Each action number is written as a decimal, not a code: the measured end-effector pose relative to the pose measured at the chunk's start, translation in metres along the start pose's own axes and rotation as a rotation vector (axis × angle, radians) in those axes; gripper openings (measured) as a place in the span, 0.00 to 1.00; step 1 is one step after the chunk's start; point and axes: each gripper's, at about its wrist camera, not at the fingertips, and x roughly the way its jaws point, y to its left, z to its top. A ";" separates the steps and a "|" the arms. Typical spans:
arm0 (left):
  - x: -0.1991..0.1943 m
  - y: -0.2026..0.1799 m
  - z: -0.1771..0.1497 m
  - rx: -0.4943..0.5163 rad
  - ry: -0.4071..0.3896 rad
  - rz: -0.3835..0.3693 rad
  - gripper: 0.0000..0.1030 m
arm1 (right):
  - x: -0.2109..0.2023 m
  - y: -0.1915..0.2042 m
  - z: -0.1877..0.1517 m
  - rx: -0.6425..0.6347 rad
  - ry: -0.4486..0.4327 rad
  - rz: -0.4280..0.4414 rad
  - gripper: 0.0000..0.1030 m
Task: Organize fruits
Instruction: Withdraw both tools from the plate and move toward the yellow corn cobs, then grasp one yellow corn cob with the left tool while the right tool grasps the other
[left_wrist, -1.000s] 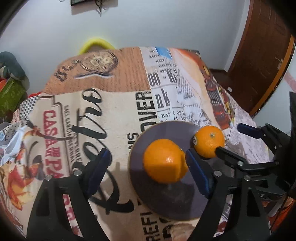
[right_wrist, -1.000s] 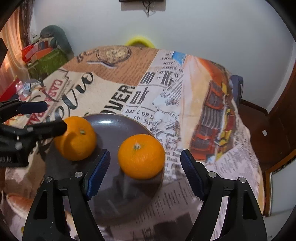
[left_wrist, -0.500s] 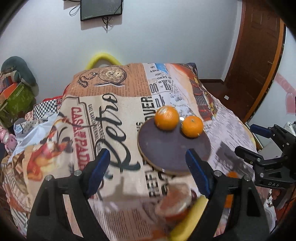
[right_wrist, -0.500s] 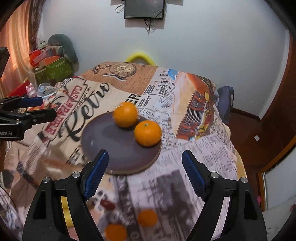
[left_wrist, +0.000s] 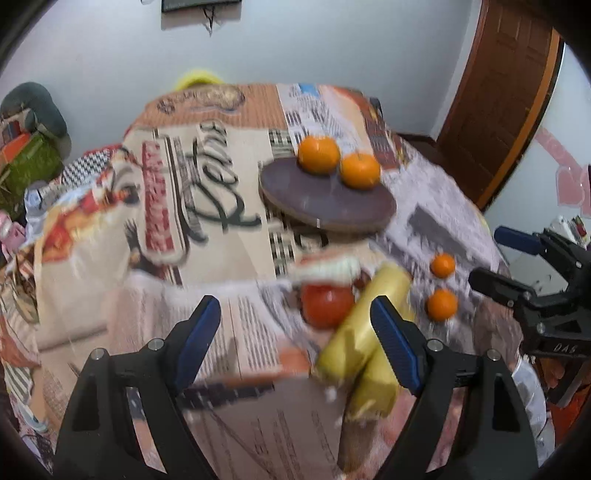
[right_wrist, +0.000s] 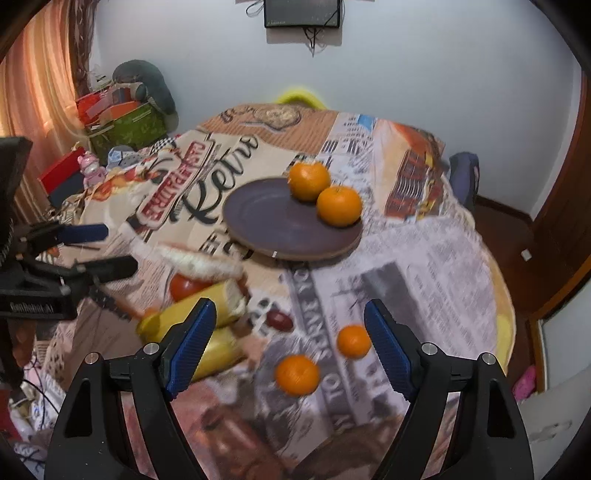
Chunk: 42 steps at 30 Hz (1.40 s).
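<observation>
Two oranges (right_wrist: 325, 192) on plate (right_wrist: 266, 218)

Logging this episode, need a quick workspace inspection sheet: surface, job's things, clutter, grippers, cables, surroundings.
Surface: table under a printed tablecloth.
Job's things: two oranges on the dark plate; two small oranges, a tomato and bananas off it.
Clutter: blurred white item by the tomato.
Grippers: left gripper and right gripper open, empty.
Cables: dangling under the wall screen.
Surroundings: boxes, curtain, door.
</observation>
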 end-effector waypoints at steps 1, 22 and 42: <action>0.003 -0.001 -0.007 0.001 0.015 -0.001 0.81 | 0.002 0.002 -0.004 0.001 0.011 0.002 0.78; 0.058 -0.023 -0.023 0.017 0.142 -0.138 0.63 | 0.023 -0.002 -0.033 0.031 0.085 0.010 0.78; 0.017 -0.020 -0.062 0.026 0.127 -0.099 0.39 | 0.023 0.003 -0.045 0.033 0.116 0.028 0.78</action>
